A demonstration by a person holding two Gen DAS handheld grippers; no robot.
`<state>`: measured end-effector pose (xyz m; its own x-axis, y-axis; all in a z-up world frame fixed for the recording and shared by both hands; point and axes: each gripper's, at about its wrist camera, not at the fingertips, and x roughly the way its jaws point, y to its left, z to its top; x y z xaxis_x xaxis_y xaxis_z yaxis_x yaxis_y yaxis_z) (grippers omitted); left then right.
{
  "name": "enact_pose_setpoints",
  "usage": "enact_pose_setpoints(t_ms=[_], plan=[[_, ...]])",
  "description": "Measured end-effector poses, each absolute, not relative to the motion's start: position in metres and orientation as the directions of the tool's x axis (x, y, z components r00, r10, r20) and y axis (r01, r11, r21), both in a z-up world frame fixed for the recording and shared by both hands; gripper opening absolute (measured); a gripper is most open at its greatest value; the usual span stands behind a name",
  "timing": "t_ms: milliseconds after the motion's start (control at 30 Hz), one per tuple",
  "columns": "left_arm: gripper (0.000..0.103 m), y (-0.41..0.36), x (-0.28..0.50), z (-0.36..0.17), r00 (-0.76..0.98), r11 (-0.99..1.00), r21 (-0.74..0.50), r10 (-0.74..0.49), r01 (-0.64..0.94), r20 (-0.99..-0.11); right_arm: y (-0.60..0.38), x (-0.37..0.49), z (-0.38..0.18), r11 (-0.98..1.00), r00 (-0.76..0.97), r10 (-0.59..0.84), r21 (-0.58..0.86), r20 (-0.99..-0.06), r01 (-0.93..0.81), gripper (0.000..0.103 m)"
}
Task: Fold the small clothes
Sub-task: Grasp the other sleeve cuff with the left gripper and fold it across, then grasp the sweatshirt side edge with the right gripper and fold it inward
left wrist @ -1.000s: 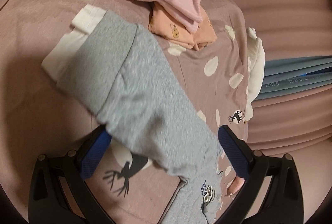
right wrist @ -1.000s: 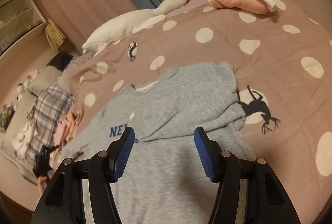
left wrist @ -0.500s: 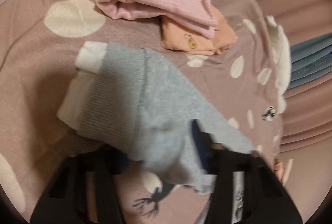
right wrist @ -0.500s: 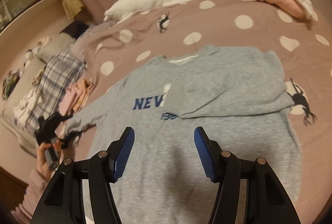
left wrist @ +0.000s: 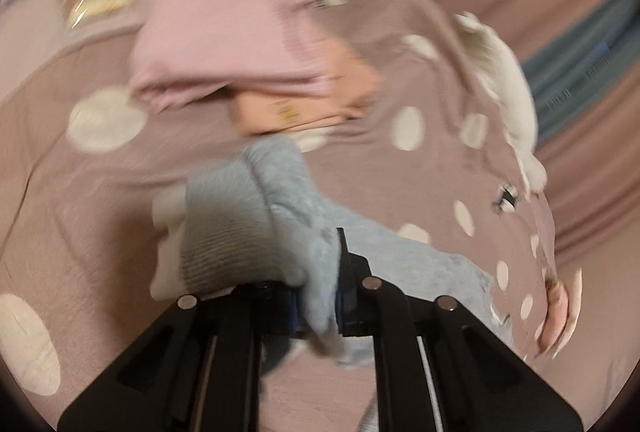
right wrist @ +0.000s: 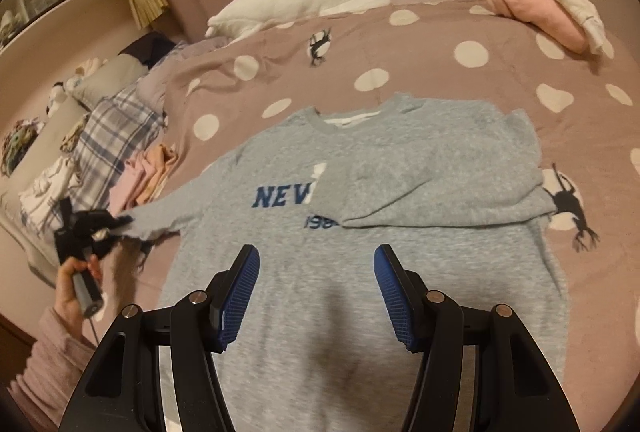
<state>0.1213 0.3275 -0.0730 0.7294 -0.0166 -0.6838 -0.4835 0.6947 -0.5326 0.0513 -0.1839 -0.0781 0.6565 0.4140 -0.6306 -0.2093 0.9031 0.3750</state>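
Observation:
A grey sweatshirt (right wrist: pixel 360 272) with blue lettering lies flat on the spotted bedspread (right wrist: pixel 400 44). One sleeve is folded across its chest (right wrist: pixel 440 184). The other sleeve (left wrist: pixel 256 224), grey with a white cuff, is lifted off the bed. My left gripper (left wrist: pixel 316 296) is shut on that sleeve near the cuff; in the right wrist view this left gripper (right wrist: pixel 116 222) holds the sleeve end out to the left. My right gripper (right wrist: pixel 316 296) hovers open over the sweatshirt's lower body with nothing between its fingers.
Folded pink and orange clothes (left wrist: pixel 240 52) lie just beyond the held sleeve, plaid fabric (right wrist: pixel 112 144) behind them. A white goose toy (right wrist: pixel 320 0) lies along the far edge. More folded pink and white clothes (right wrist: pixel 540 4) sit at the far right.
My left gripper closed on the grey sleeve and lifted it, rolling as it rose. My right gripper slid across above the sweatshirt, still open.

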Motion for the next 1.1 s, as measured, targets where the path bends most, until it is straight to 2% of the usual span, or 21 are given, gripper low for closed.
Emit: enact_pose_setpoints(t_ms=[33, 300, 400, 533, 600, 633, 667, 700, 733, 800, 833, 933, 1033, 1100], plan=[[0.006, 0.317, 0.125, -0.064, 0.739, 0.724, -0.516, -0.012, -0.458, -0.673, -0.187, 0.051, -0.079, 0.903, 0.657, 0.412, 0.378, -0.631, -0.203, 0.059], [0.006, 0.221, 0.16, -0.024, 0.771, 0.894, -0.362, -0.029, -0.266, -0.636, -0.214, 0.047, -0.085, 0.901, 0.671, 0.397, 0.407, -0.626, -0.153, 0.059], [0.006, 0.183, 0.17, -0.023, 0.763, 0.928, -0.327, -0.077, -0.181, -0.642, -0.225, 0.044, -0.086, 0.9, 0.681, 0.39, 0.415, -0.62, -0.137, 0.059], [0.007, 0.119, 0.177, -0.022, 0.753, 0.975, -0.221, -0.136, -0.013, -0.644, -0.237, 0.042, -0.089, 0.897, 0.684, 0.383, 0.428, -0.62, -0.114, 0.059], [0.022, 0.089, 0.189, -0.036, 0.665, 0.972, -0.206, -0.229, 0.115, -0.711, -0.241, 0.043, -0.091, 0.895, 0.685, 0.379, 0.433, -0.622, -0.102, 0.059], [0.035, 0.074, 0.194, -0.047, 0.62, 0.975, -0.175, -0.224, 0.14, -0.752, -0.243, 0.044, -0.092, 0.893, 0.682, 0.38, 0.441, -0.625, -0.093, 0.059], [0.053, 0.067, 0.196, -0.055, 0.609, 0.981, -0.137, -0.194, 0.139, -0.769, -0.244, 0.045, -0.094, 0.888, 0.675, 0.383, 0.453, -0.63, -0.082, 0.059], [0.06, 0.061, 0.197, -0.063, 0.602, 0.986, -0.096, -0.161, 0.139, -0.782, -0.246, 0.046, -0.095, 0.884, 0.671, 0.388, 0.46, -0.632, -0.077, 0.059], [0.062, 0.06, 0.195, -0.068, 0.599, 0.986, -0.094, -0.16, 0.141, -0.785, -0.246, 0.046, -0.096, 0.881, 0.666, 0.392, 0.466, -0.634, -0.074, 0.059], [0.063, 0.07, 0.191, -0.073, 0.579, 0.975, -0.165, -0.221, 0.147, -0.785, -0.245, 0.045, -0.097, 0.883, 0.663, 0.395, 0.463, -0.636, -0.083, 0.059], [0.067, 0.072, 0.189, -0.073, 0.573, 0.972, -0.184, -0.234, 0.145, -0.785, -0.243, 0.045, -0.097, 0.887, 0.659, 0.395, 0.454, -0.64, -0.091, 0.059], [0.074, 0.097, 0.167, -0.065, 0.61, 0.961, -0.244, -0.272, 0.13, -0.744, -0.239, 0.049, -0.097, 0.895, 0.646, 0.394, 0.433, -0.653, -0.108, 0.06], [0.075, 0.135, 0.139, -0.06, 0.65, 0.945, -0.324, -0.275, 0.046, -0.709, -0.23, 0.056, -0.097, 0.896, 0.634, 0.408, 0.422, -0.657, -0.139, 0.06], [0.076, 0.167, 0.117, -0.064, 0.675, 0.933, -0.357, -0.234, -0.047, -0.7, -0.213, 0.063, -0.094, 0.901, 0.619, 0.419, 0.387, -0.664, -0.195, 0.06]])
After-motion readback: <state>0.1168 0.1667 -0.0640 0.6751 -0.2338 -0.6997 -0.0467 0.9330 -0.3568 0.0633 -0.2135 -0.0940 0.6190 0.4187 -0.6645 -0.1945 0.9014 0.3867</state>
